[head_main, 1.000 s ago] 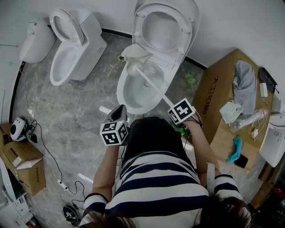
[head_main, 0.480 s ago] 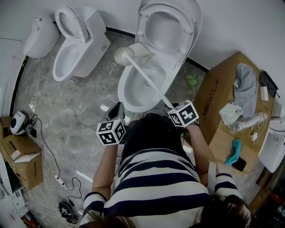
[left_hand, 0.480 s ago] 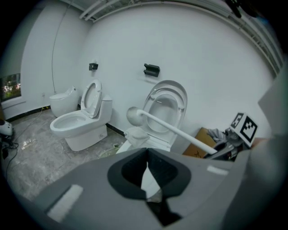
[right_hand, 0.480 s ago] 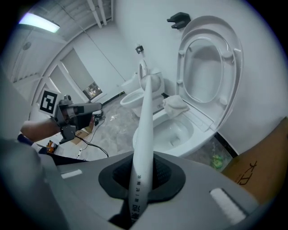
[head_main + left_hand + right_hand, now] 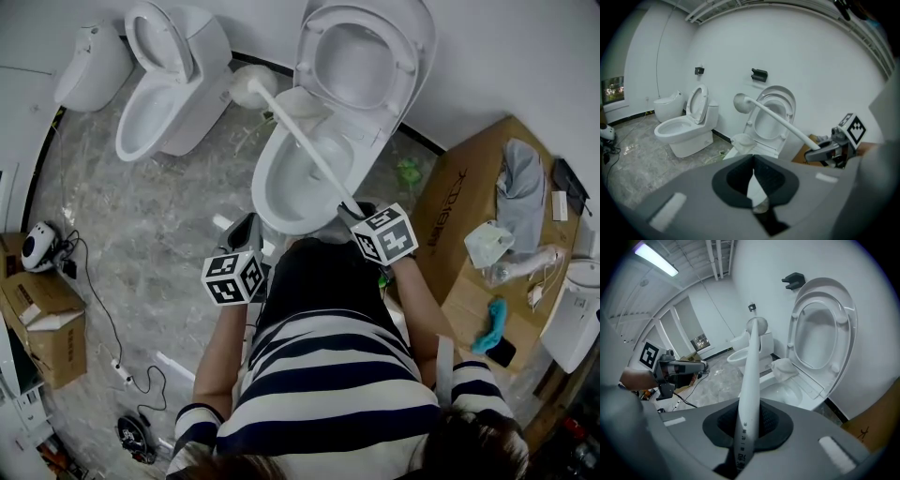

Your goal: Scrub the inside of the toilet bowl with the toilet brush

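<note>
1. Toilet bowl (image 5: pixel 292 183), seat up, stands just far of the person; the scrubbing step looks paused.
2. Toilet brush (image 5: pixel 305 145): its head hangs outside, past the bowl's far-left rim; it likely needs lowering back inside next.
3. Right claw (image 5: pixel 749 425) pinches the handle; left claw (image 5: pixel 753 173) is pressed together, empty.

Cool, even, rather muted light with soft, faint shadows. A strip light (image 5: pixel 656 259) glows on the ceiling high to the left of the toilet (image 5: pixel 281 202), and a window (image 5: pixel 612 89) shows pale far left. Gripper views bulge fisheye-fashion, with dark corners and blurred nearest surfaces. The toilet stays sharp.
</note>
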Motion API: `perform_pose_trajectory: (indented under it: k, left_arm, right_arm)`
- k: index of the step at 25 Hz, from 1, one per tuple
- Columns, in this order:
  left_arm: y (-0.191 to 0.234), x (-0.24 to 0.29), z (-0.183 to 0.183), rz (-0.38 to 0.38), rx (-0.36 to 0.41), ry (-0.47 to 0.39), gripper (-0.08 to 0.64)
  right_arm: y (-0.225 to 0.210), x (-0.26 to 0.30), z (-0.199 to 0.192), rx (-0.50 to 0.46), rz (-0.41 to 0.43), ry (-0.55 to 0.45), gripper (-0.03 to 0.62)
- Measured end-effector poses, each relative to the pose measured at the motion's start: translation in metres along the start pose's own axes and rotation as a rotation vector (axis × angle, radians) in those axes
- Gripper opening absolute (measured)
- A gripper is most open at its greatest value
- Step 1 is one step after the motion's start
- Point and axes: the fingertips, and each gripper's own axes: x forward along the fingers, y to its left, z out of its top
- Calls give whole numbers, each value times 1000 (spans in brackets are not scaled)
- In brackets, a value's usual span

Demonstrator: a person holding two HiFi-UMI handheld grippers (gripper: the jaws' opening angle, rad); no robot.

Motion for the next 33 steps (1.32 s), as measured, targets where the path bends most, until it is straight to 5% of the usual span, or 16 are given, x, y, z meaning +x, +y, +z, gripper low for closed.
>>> perform_pose_trajectory:
  k: [33]
  left_arm:
    - [-8, 6, -3, -29, 10, 22, 0]
  right_arm:
    - [-7, 0, -17, 28, -58, 25, 33]
